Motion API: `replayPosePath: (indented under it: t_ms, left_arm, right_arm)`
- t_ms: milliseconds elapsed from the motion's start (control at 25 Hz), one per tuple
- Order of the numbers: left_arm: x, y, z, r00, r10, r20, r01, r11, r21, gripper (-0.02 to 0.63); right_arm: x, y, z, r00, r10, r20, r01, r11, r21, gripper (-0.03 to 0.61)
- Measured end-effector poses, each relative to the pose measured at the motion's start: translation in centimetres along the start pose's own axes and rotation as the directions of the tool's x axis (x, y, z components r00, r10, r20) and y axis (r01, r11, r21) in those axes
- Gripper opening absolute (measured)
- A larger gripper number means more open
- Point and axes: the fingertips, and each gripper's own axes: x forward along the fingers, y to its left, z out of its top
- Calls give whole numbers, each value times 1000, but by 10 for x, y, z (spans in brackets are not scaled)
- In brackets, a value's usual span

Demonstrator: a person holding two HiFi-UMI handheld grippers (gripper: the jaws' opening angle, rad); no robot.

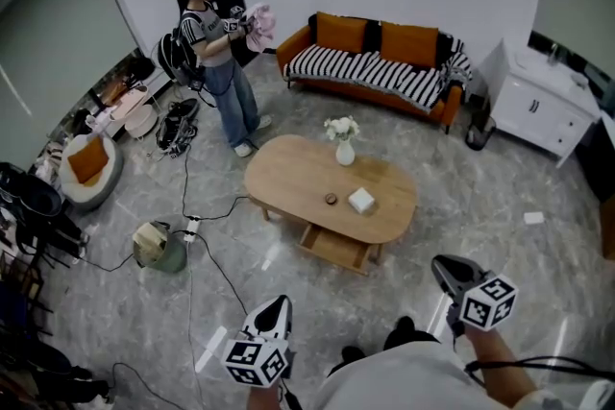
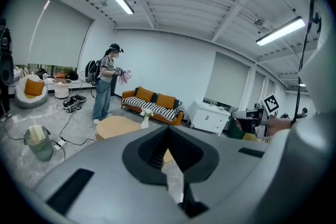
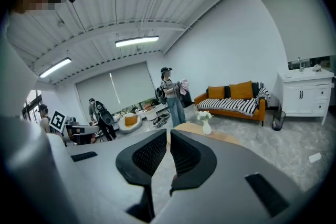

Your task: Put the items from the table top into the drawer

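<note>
Head view: oval wooden table mid-room, well apart from both grippers. On it are a white vase of flowers, a small dark round item and a white box. The drawer stands pulled out on the near side, apparently empty. Left gripper and right gripper sit low in frame, aimed at the table. A cable crosses the floor on the left approach.

Left gripper view: jaws meet at the tips, nothing between them.

Right gripper view: jaws drawn to a narrow slit, empty.

Judgement: this is the approach step. Step clear of the cable and open the jaws before reaching. Take the box or the round item first, as they are nearest the drawer. Keep the vase upright.
</note>
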Motion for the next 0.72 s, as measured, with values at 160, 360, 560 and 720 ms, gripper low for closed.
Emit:
replayPosePath:
  t_ms: [160, 360, 560, 720]
  left_arm:
    - [-4, 8, -2, 1000, -1, -5, 1, 1000, -2, 2]
    - [-4, 12, -2, 1000, -5, -3, 5, 1000, 3, 2]
    - [1, 18, 3, 1000, -3, -6, 3, 1000, -2, 2]
    - [10, 24, 7, 1000, 0, -11, 0, 1000, -7, 2]
  right_arm:
    - [0, 5, -5, 1000, -8, -6, 8, 1000, 0, 46]
    - [4, 6, -5, 1000, -14, -10, 14, 1000, 0, 46]
    - [14, 8, -1, 1000, -4, -20, 4, 1000, -2, 46]
    - [29, 5, 4, 1000, 9, -30, -9, 1000, -3, 46]
